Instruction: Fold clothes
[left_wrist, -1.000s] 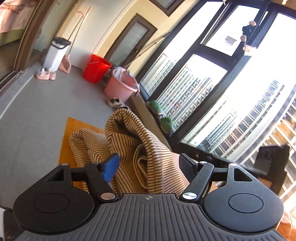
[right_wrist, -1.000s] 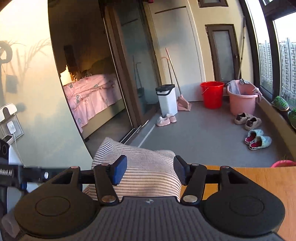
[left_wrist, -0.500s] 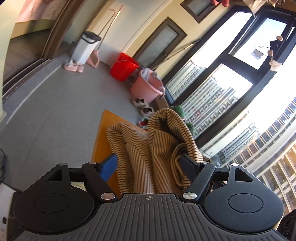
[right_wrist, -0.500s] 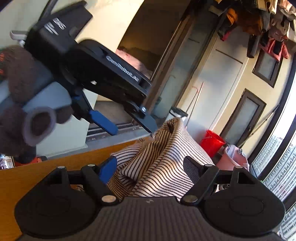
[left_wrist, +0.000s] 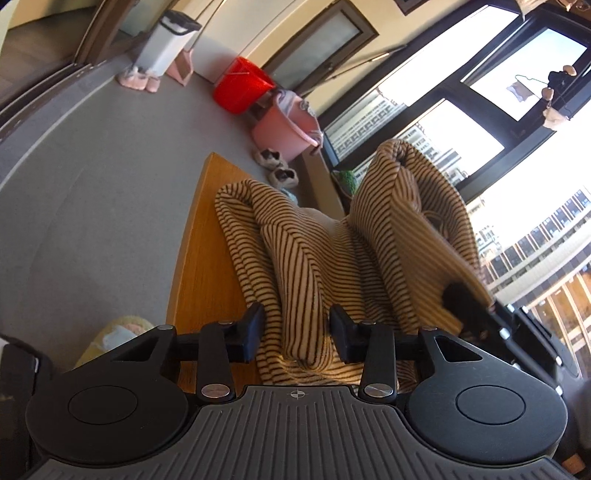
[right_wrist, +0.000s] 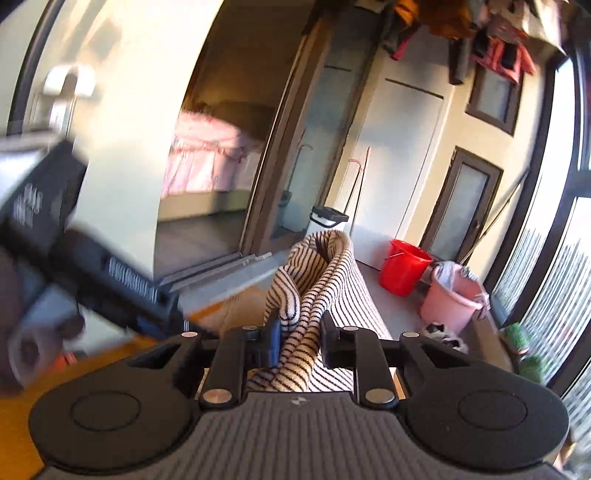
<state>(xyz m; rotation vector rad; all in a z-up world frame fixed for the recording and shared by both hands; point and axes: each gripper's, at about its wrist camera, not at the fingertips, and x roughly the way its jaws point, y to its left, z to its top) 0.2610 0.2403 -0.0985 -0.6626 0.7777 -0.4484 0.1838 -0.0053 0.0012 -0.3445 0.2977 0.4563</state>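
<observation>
A cream garment with dark stripes (left_wrist: 314, 251) lies bunched on the wooden table (left_wrist: 207, 258). My left gripper (left_wrist: 297, 332) is low over its near edge. Its jaws are closing around a loose upright fold, and the pads do not squeeze it. In the right wrist view the garment (right_wrist: 332, 266) rises as a narrow ridge. My right gripper (right_wrist: 300, 339) is closing and pinches that ridge tightly between its pads. In the left wrist view the right gripper (left_wrist: 465, 302) shows as a black shape holding the raised right-hand edge of the cloth.
Grey floor lies beyond the table's left edge. On it are a red bucket (left_wrist: 242, 90), a pink basin (left_wrist: 288, 129), a white bin (left_wrist: 166, 44) and slippers (left_wrist: 277, 166). Tall windows line the right side. A yellow soft object (left_wrist: 114, 336) sits low at the left.
Both pairs of jaws have narrowed around striped fabric. The left gripper sank toward the table. The right gripper rolled, slid sideways and now pinches a raised ridge of cloth.
</observation>
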